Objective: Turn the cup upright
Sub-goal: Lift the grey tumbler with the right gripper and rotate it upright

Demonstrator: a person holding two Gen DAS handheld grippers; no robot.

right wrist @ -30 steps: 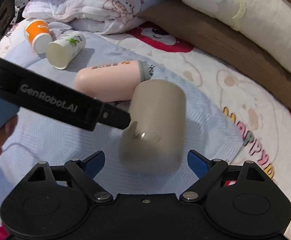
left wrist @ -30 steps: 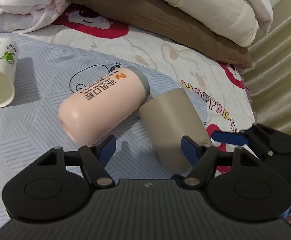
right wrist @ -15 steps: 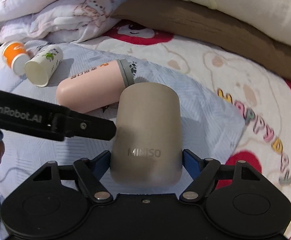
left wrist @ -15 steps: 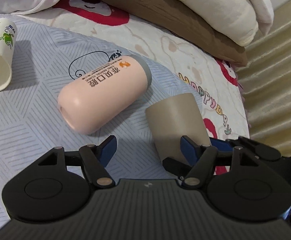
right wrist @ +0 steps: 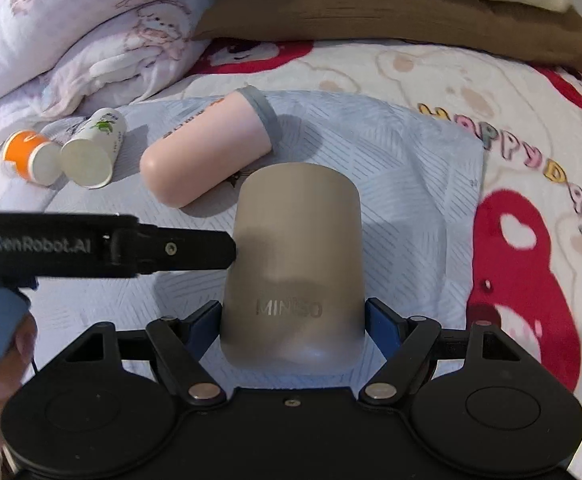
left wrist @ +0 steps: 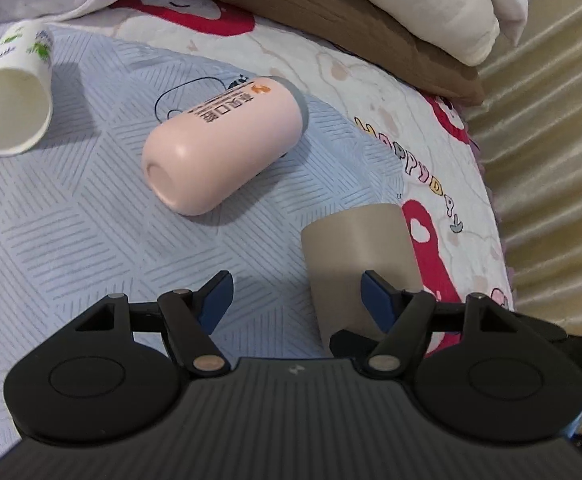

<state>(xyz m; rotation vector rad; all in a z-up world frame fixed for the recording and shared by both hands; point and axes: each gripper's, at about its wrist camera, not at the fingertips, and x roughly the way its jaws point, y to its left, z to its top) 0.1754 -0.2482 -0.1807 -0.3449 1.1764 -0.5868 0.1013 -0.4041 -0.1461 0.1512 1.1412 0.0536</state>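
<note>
Right wrist view looks out over a bed spread with a cartoon-print quilt, with a brown pillow and folded pale blankets heaped at the far side. Nearer lies a light blue striped mat with the cups on it. Largest of these is the taupe MINISO cup, standing with its closed rounded end up and its lower part between the right gripper fingers, which press against both its sides and hold it. The left gripper comes in from the left in that view, one black finger tip touching the cup's side; from the left wrist view its blue-padded fingers are spread wide with nothing between them, the taupe cup sitting just beyond the right-hand finger. Behind it a pink tumbler with a grey rim lies on its side. Further left, a white paper cup with green print lies on its side beside a smaller orange-and-white cup, which is also tipped over.
</note>
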